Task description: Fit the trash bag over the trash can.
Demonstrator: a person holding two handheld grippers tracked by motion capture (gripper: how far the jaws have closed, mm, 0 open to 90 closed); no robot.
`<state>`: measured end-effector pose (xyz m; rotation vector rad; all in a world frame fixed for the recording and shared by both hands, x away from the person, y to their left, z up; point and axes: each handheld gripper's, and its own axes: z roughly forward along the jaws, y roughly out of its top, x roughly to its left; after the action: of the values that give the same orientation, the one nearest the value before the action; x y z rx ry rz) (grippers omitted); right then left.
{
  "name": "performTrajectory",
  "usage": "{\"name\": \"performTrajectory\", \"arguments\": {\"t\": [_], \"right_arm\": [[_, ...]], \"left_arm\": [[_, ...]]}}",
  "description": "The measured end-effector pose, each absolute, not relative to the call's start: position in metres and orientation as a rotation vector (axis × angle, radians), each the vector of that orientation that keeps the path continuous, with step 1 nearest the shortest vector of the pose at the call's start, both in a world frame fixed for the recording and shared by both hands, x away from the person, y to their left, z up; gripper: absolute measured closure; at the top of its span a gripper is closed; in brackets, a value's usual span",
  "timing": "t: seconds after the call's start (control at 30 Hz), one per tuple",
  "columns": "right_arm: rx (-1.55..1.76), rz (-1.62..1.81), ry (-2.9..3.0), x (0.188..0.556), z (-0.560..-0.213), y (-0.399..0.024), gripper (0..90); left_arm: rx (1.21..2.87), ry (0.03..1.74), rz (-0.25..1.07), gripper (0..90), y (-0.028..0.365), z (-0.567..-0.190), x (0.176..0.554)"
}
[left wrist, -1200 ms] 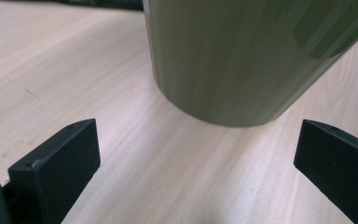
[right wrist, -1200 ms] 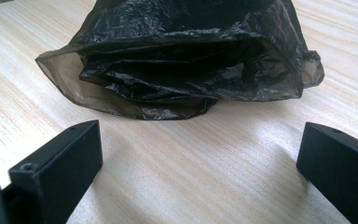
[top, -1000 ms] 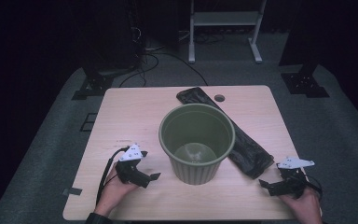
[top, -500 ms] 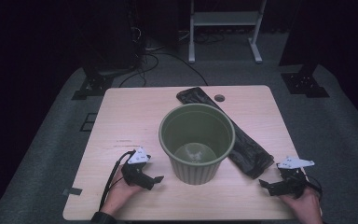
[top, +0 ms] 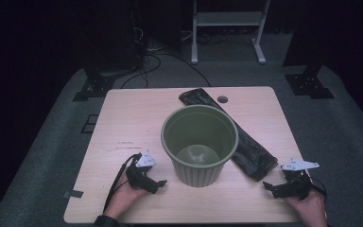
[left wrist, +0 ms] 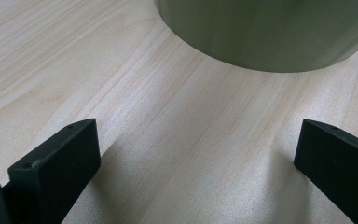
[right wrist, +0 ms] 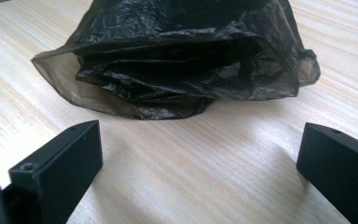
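1. Item: one folded black plastic bin bag [top: 238, 135], thin crinkled film, lying flat on the light wooden table [top: 132, 118]. Its long axis runs from about 11 o'clock to 5 o'clock across the table in the high view, passing behind the bin; the near end lies at 5 o'clock from the bin, toward the right hand.
2. Item: one olive-green ribbed plastic waste bin [top: 199, 144], round, upright, empty as far as its bottom shows, standing at the table's middle and overlapping the bag's midsection in the high view; whether it rests on the bag cannot be told.
3. Right gripper [top: 276, 185]: jaws spread wide, holding nothing. The bag's near end [right wrist: 177, 65] lies straight ahead at 12 o'clock between the jaw lines, near but apart from them. In the high view this gripper sits at 4 o'clock from the bin.
4. Left gripper [top: 157, 183]: jaws spread wide, holding nothing. The bin's lower wall [left wrist: 270, 32] stands ahead at 12 to 1 o'clock, near, not touching. In the high view it sits at 8 o'clock from the bin.
5. Deciding relation, as judged: the right gripper is the nearer to the bag's free end and faces it end-on; the left is nearer the bin.
6. Count: bags, one; bins, one; grippers, two; one small round dark grommet hole [top: 222, 99] at the table's far edge.
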<state>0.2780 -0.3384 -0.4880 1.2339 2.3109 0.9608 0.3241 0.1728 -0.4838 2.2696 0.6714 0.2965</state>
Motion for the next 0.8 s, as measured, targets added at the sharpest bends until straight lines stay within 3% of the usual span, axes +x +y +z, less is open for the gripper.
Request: {"name": "performTrajectory", "arguments": {"t": [0.8], "right_arm": [[1.234,1.008,2.28,0.281,-0.463,-0.336,0.0]], "left_arm": [[2.269,0.672,0.296,0.0,0.173,-0.484,0.324]]}}
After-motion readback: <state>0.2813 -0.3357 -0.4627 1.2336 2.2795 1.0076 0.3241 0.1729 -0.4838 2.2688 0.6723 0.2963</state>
